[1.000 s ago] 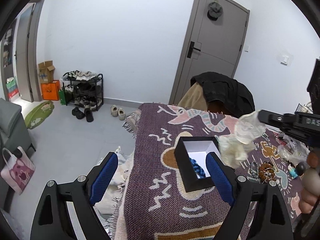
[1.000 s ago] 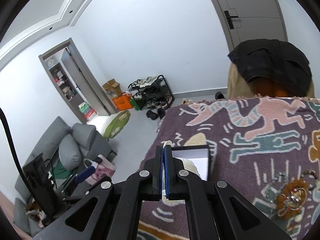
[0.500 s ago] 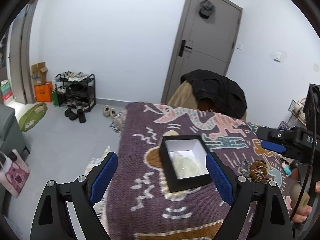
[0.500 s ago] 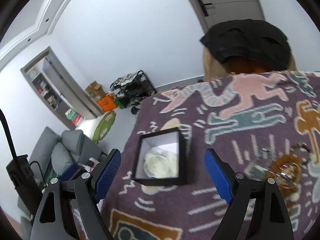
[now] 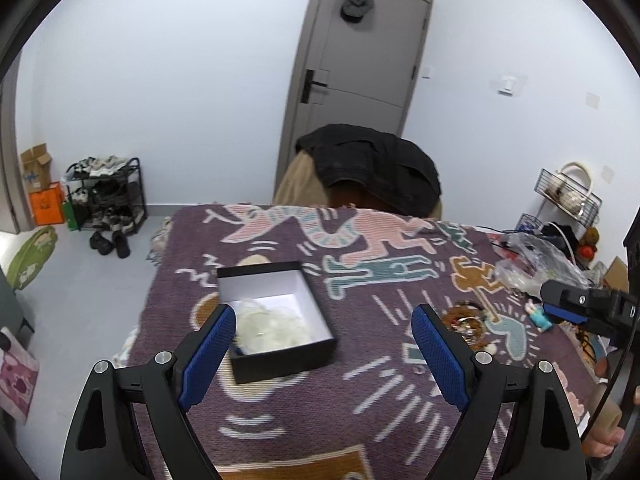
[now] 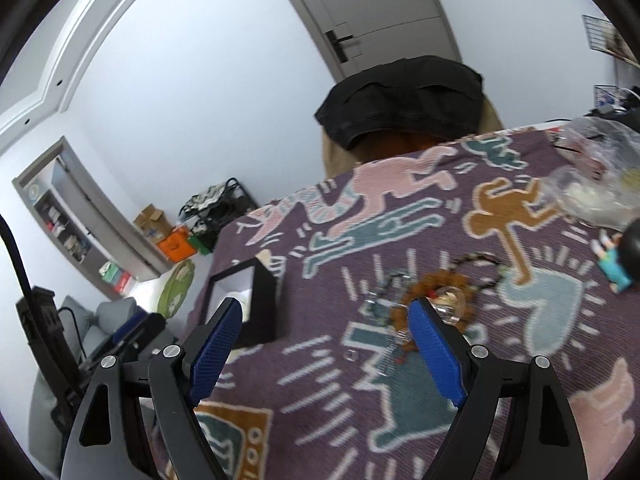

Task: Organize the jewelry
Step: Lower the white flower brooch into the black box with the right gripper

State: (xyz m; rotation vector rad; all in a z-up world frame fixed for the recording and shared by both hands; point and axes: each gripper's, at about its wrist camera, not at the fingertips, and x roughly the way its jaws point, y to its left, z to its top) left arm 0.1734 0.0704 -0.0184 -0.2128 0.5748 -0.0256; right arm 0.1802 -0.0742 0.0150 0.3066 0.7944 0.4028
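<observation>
A black box (image 5: 280, 360) with a white inside stands on the left part of the patterned tablecloth (image 5: 320, 420). A clear plastic pouch (image 5: 272, 326) lies inside it. My left gripper (image 5: 324, 320) is open just right of the box, with nothing between its fingers. A heap of bead bracelets (image 6: 436, 292) lies mid-table, also visible as the bracelet heap (image 5: 468, 320). My right gripper (image 6: 326, 312) is open above the cloth, and its right finger overlaps the heap. The box (image 6: 262, 304) sits by its left finger. The right gripper (image 5: 580, 304) reaches in from the right edge.
Crumpled clear bags (image 6: 596, 184) and a small teal figurine (image 6: 614, 264) lie at the table's right side. A chair draped with a black jacket (image 5: 372, 168) stands behind the far edge. The table's left edge drops to the floor near the box.
The right gripper, shut on the clear pouch over the box, opened and the pouch now lies in the box. Both grippers have swung right, the right one toward the bracelets.
</observation>
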